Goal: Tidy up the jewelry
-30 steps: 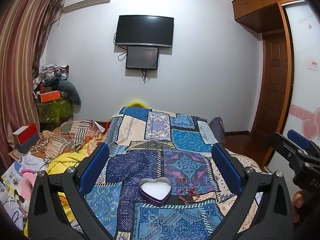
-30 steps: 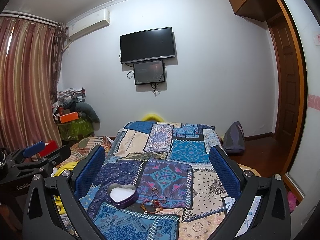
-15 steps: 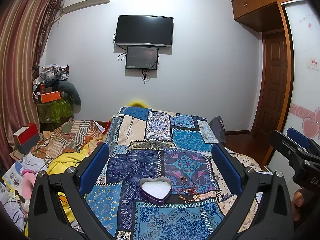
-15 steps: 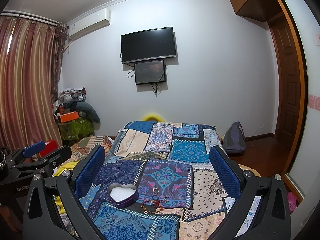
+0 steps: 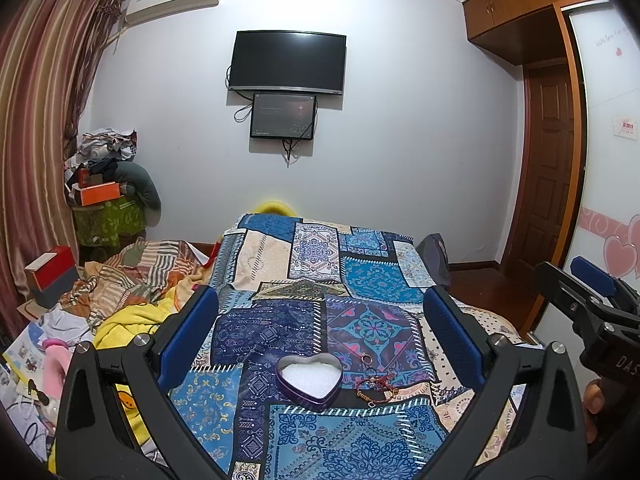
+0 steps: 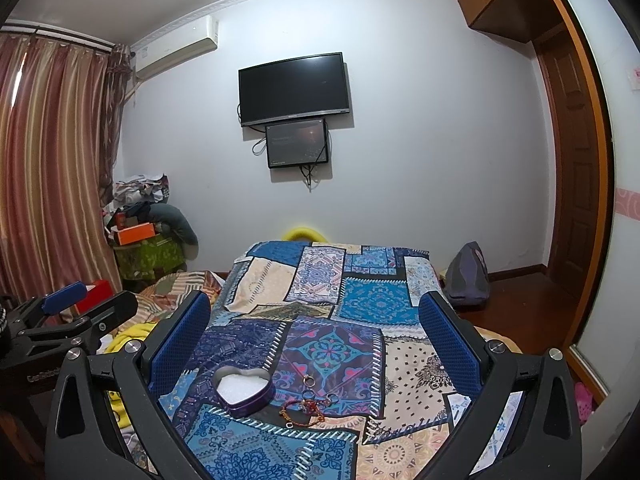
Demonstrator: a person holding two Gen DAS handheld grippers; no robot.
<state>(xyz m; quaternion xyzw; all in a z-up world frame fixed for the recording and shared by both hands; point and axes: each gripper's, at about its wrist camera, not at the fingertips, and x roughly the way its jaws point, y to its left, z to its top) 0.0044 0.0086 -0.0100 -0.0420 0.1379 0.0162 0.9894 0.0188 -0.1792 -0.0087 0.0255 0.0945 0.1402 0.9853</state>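
Observation:
A purple heart-shaped tin with white lining lies open on the patchwork bedspread; it also shows in the right wrist view. Just right of it lie a red and gold bracelet and small rings; the right wrist view shows the bracelet and rings too. My left gripper is open and empty, held above the bed short of the tin. My right gripper is open and empty, likewise held back above the jewelry.
Piled clothes and blankets lie left of the bed, with boxes and a green bin by the curtain. A dark bag sits on the floor to the right. A TV hangs on the far wall.
Both grippers have barely shifted; the views drifted slightly. Nothing was taken hold of or moved on the bed.

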